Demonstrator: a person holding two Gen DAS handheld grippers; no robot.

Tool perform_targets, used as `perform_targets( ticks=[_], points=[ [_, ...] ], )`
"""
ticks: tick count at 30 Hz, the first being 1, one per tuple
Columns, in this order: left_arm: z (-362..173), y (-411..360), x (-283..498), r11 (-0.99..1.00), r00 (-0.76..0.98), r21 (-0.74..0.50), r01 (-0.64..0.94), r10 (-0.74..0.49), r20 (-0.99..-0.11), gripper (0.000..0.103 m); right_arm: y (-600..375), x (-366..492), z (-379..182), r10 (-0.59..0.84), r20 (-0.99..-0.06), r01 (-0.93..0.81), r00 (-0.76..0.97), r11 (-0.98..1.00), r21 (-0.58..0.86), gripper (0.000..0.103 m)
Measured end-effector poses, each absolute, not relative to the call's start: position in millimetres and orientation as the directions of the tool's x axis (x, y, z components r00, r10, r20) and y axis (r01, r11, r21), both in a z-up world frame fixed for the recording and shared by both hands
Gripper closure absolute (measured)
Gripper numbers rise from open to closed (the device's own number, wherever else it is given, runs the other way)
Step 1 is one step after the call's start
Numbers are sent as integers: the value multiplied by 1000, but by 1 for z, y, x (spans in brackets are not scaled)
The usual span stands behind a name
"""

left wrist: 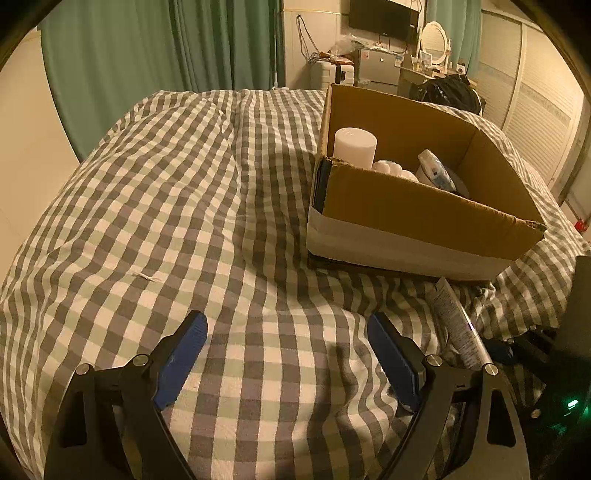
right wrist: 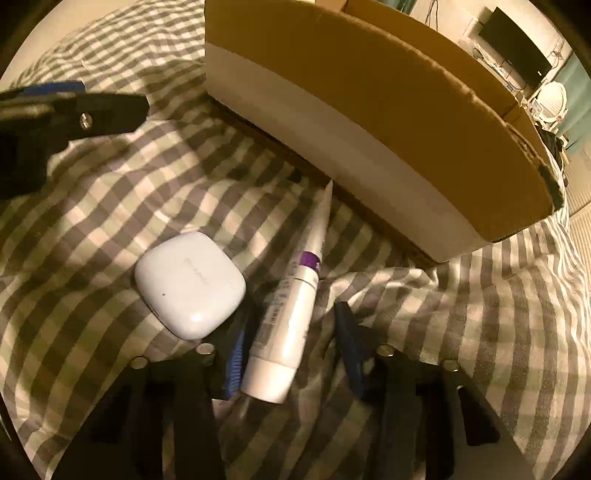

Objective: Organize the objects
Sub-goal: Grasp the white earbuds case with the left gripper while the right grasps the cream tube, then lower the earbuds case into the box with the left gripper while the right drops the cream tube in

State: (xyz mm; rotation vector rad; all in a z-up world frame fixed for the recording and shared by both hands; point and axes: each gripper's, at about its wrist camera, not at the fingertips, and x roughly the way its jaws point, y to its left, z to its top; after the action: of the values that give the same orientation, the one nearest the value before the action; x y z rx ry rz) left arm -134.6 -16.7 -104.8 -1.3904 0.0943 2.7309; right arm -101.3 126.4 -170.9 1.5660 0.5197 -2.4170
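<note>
A cardboard box (left wrist: 424, 206) stands on the checked bedspread (left wrist: 184, 206), with a white cylinder (left wrist: 355, 146), a white lumpy item (left wrist: 391, 169) and a blue-and-white packet (left wrist: 436, 171) inside. My left gripper (left wrist: 288, 354) is open and empty over the bedspread. A white tube with a purple band (right wrist: 291, 306) lies in front of the box (right wrist: 369, 122); it also shows in the left wrist view (left wrist: 456, 325). My right gripper (right wrist: 291, 328) is open around the tube, jaws on either side, not closed. A white earbud case (right wrist: 190, 284) lies just left of it.
My left gripper's finger (right wrist: 74, 110) shows at the upper left of the right wrist view. Green curtains (left wrist: 166, 48), a desk with a mirror (left wrist: 436, 40) and a monitor (left wrist: 384, 16) stand beyond the bed. Wardrobe doors (left wrist: 535, 110) are at right.
</note>
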Motion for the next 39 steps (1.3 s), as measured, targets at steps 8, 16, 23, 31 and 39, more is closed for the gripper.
perform_targets(
  ticks=[8,16,23,31,39],
  points=[
    [-105,-5,-131,-992,-583,53,-114,23,-812,12,151,-90,-128,-145,-854,340,-499,-940,-39,84],
    [-114,42,-114,-970,-531,15,-242,119,-839,12,160,-81,-88,-170,-778,307,-605,-951,-31,84],
    [-143,77,-106,-936,-448,36,-351,134,-884,22,181,-89,-90,-183,-785,296,-592,-955,0,84],
    [-149,79,-106,-934,-413,8,-357,150,-898,51,185,-85,-90,-204,-776,300,-597,-954,21,84],
    [-126,71,-95,-941,-454,-18,-339,181,-872,51,181,-79,-80,-206,-756,309,-621,-951,6,84]
  ],
)
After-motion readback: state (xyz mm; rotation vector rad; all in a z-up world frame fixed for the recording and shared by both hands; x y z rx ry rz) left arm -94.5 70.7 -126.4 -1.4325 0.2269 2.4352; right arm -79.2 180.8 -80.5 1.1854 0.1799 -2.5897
